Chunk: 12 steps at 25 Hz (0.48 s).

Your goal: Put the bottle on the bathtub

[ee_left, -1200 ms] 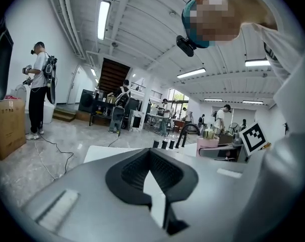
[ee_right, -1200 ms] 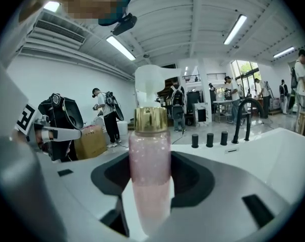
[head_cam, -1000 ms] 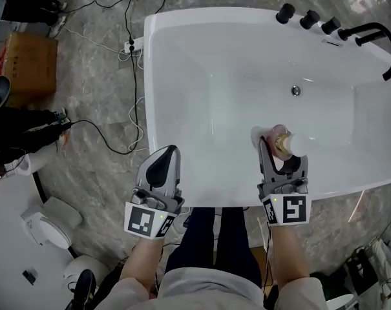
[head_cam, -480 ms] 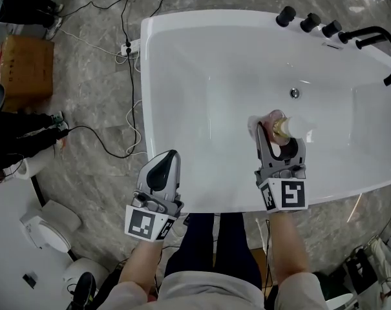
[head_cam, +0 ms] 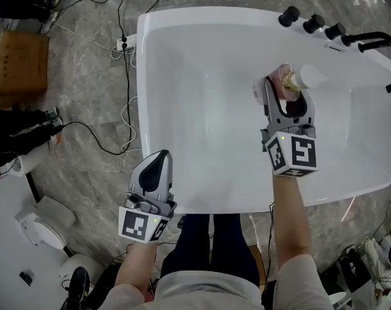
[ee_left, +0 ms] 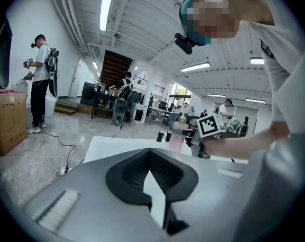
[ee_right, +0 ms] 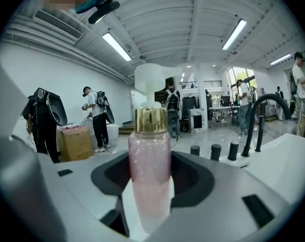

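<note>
A bottle [head_cam: 297, 79] with a pink body, gold collar and white cap stands upright between the jaws of my right gripper [head_cam: 287, 93], which is shut on it. It hangs over the far right part of the white bathtub [head_cam: 201, 206], close to the black knobs [head_cam: 311, 23] on the far rim. In the right gripper view the bottle [ee_right: 149, 165] fills the middle, with the pads against its lower body. My left gripper [head_cam: 158, 168] is shut and holds nothing, over the floor by the tub's near left corner. The left gripper view shows the bottle [ee_left: 176, 138] far off.
A black faucet [head_cam: 376, 34] arches over the tub's far right corner. Cables [head_cam: 127, 108] and a power strip [head_cam: 125, 44] lie on the marble floor left of the tub. A cardboard box [head_cam: 17, 63] stands at the far left. Other people stand in the hall.
My right gripper has carried the bottle away from me, from mid-tub toward the far rim near the knobs. The left gripper has hardly shifted.
</note>
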Available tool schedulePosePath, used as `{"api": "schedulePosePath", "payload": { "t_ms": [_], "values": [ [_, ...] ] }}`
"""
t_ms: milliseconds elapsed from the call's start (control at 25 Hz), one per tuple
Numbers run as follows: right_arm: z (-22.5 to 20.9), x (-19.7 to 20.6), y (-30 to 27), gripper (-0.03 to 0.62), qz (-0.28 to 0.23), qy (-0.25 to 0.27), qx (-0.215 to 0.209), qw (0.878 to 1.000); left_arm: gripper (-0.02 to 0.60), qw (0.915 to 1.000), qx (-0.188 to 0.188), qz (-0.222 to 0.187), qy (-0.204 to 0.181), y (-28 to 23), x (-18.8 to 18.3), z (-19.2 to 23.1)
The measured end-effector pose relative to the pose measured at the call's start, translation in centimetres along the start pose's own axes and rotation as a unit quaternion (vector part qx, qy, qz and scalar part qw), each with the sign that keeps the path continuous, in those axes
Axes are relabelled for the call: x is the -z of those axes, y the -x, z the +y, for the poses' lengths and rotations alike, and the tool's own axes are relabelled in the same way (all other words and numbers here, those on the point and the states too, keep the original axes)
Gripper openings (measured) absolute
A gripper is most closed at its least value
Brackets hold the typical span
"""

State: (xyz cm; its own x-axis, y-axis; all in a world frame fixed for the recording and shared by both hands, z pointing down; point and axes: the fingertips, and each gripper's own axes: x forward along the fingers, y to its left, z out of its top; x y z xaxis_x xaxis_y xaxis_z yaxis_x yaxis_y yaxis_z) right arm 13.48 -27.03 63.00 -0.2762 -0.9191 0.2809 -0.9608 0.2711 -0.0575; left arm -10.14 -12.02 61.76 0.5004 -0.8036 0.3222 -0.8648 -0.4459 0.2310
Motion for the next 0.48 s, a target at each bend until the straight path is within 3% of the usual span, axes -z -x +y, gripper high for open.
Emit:
{"api": "schedulePosePath", "payload": {
  "t_ms": [280,480],
  "values": [
    [-3.0,-1.5,-6.6,0.223,-0.003,-0.016,0.004,1.000,-0.003,0.9999,-0.008,0.006,0.010,-0.3,0.6,0.1],
    [-4.9,-2.6,-10.5,0.222,-0.017,0.004,0.001,1.000,-0.003,0.9998,-0.011,0.008,0.015,0.0,0.4,-0.1]
  ]
}}
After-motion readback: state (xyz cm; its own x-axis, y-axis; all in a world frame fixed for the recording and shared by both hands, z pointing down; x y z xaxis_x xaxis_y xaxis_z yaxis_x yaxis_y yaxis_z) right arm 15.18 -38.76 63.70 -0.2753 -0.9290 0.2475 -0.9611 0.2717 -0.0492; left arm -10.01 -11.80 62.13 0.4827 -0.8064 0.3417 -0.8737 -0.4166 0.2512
